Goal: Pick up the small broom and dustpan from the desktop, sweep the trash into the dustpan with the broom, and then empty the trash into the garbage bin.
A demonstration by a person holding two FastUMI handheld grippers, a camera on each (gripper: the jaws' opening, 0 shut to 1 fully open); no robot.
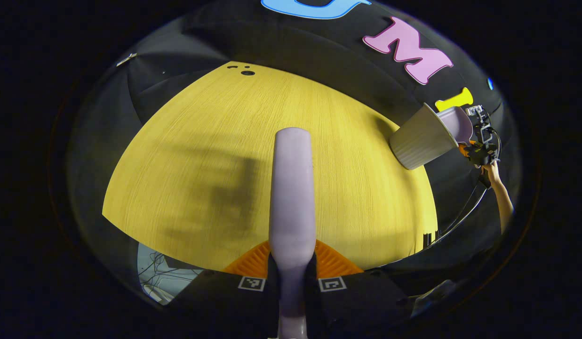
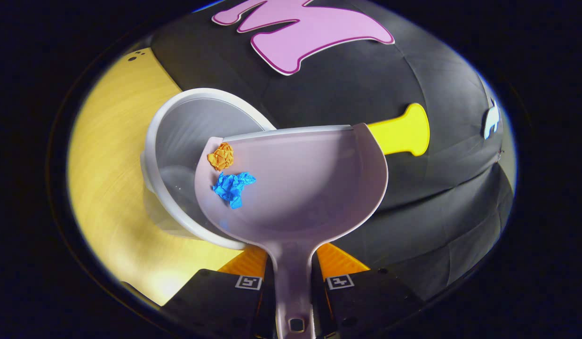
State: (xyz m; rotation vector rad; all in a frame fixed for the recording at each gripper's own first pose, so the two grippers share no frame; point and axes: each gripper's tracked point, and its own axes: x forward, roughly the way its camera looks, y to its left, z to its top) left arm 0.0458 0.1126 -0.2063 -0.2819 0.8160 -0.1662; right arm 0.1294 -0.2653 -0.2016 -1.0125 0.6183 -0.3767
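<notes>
In the left gripper view my left gripper is shut on the pale lilac broom handle, which points forward over the yellow wooden desktop. In the right gripper view my right gripper is shut on the handle of the lilac dustpan. The pan is tilted with its left edge over the open mouth of the pale grey garbage bin. An orange paper ball and a blue crumpled scrap lie near the pan's left rim. Far right in the left gripper view I see the bin, the dustpan and the right gripper.
The bin stands at the desktop's right edge, close to the black cloth wall. A hand and forearm hold the far gripper, with cables hanging below. Small holes mark the desk's far corner. Floor and wires show below the near edge.
</notes>
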